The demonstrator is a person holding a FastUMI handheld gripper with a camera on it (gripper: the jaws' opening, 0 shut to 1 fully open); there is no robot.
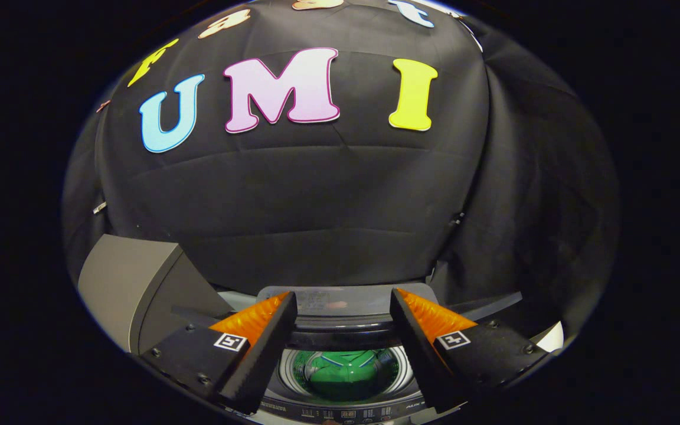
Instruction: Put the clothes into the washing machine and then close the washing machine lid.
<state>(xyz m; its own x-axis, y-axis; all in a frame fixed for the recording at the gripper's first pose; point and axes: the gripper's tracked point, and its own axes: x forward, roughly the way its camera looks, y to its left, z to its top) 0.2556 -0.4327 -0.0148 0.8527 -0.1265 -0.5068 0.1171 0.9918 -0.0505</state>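
Two fingers of the gripper [343, 354] are seen spread apart, empty, at the lower centre, held above the washing machine [340, 407]. Between them, green clothes [343, 375] lie in the drum (lid [346, 301] raised beyond). Grey box [133, 283] at lower left.

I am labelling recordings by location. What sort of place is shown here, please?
Probably a staged recording booth, not a real laundry room: black cloth wall hangs behind a top-loading washing machine, green clothes in its drum. The gripper, fingers open, hovers above.
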